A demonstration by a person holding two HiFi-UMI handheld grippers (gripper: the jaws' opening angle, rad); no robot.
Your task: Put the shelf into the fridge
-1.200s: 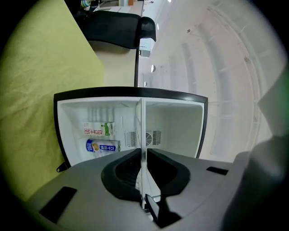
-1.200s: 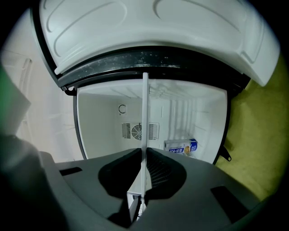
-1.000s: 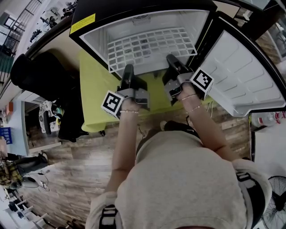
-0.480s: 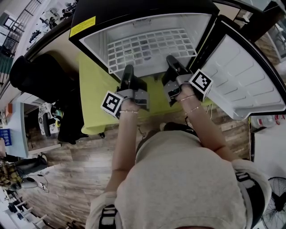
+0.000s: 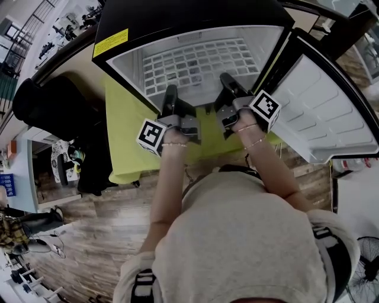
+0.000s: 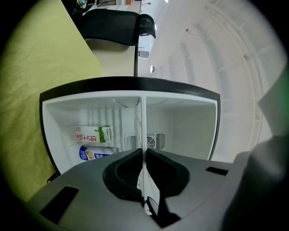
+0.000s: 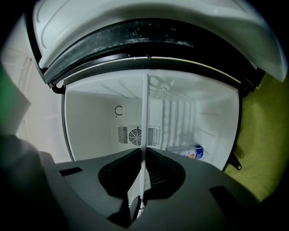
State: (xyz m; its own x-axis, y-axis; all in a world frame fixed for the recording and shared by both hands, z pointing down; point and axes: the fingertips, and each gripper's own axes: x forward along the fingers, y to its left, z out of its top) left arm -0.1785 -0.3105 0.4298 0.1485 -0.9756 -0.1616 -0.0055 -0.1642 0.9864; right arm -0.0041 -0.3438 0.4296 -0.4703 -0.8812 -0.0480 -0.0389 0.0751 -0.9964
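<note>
The left gripper [image 5: 170, 96] and right gripper [image 5: 227, 81] each have their jaws clamped on the near edge of the white wire shelf [image 5: 195, 59], at its 7 and 5 o'clock corners. The shelf sits inside the open fridge [image 5: 177, 13], whose door [image 5: 323, 109] stands at 3 o'clock. In the left gripper view, a milk carton [image 6: 92, 134] and a can [image 6: 92, 153] lie at 9 o'clock of the shelf.

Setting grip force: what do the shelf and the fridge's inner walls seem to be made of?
Shelf: likely white-coated metal wire, going by the thin bars in an open grid, razor-thin edge-on. Inner walls: probably moulded white plastic, smooth and fairly matte, with ribs formed into the sides.
</note>
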